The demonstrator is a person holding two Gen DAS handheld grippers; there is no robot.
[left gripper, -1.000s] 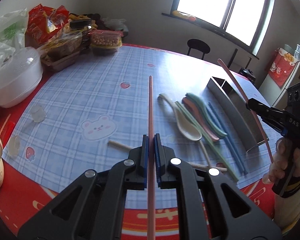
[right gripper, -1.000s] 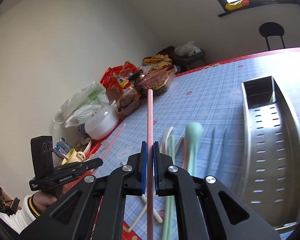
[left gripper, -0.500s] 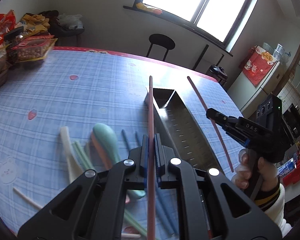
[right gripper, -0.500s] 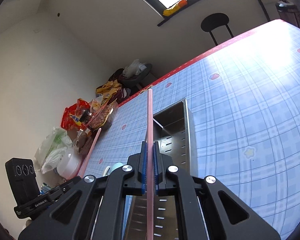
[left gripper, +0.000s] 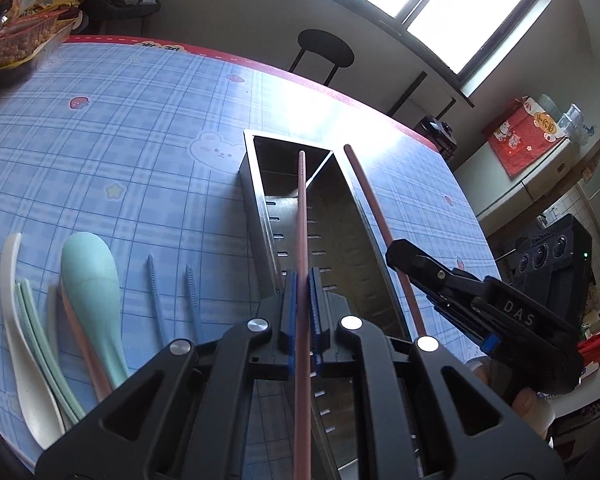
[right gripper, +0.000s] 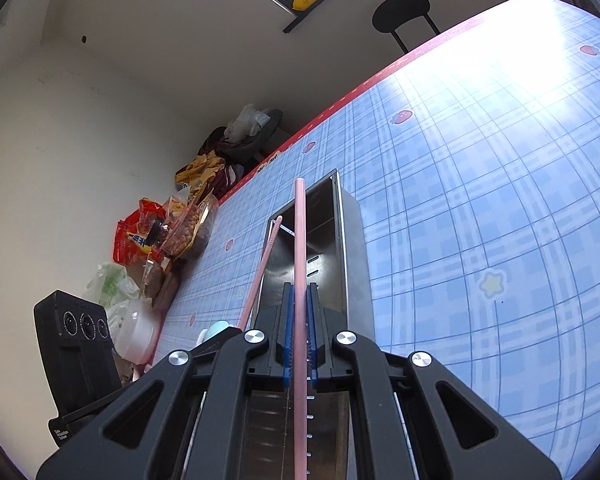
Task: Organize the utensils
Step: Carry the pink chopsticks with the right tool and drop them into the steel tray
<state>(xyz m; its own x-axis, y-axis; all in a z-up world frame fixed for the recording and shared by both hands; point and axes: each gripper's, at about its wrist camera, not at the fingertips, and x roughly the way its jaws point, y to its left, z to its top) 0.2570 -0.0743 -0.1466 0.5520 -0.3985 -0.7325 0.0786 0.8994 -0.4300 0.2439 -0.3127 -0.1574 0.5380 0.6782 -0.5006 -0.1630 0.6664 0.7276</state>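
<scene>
My left gripper is shut on a pink chopstick that points along the steel utensil tray, above its inside. My right gripper is shut on a second pink chopstick, held over the same tray. In the left wrist view the right gripper holds its chopstick over the tray's right rim. In the right wrist view the left chopstick runs along the tray's left rim. A teal spoon, a white spoon and blue chopsticks lie left of the tray.
Snack bags and a food box crowd the far table edge, with a white lidded container nearby. A black stool stands beyond the table. The blue checked tablecloth covers the table.
Both grippers have swung over the steel tray with their chopsticks, closing in and lowering toward it. The two chopsticks now lie nearly parallel along the tray.
</scene>
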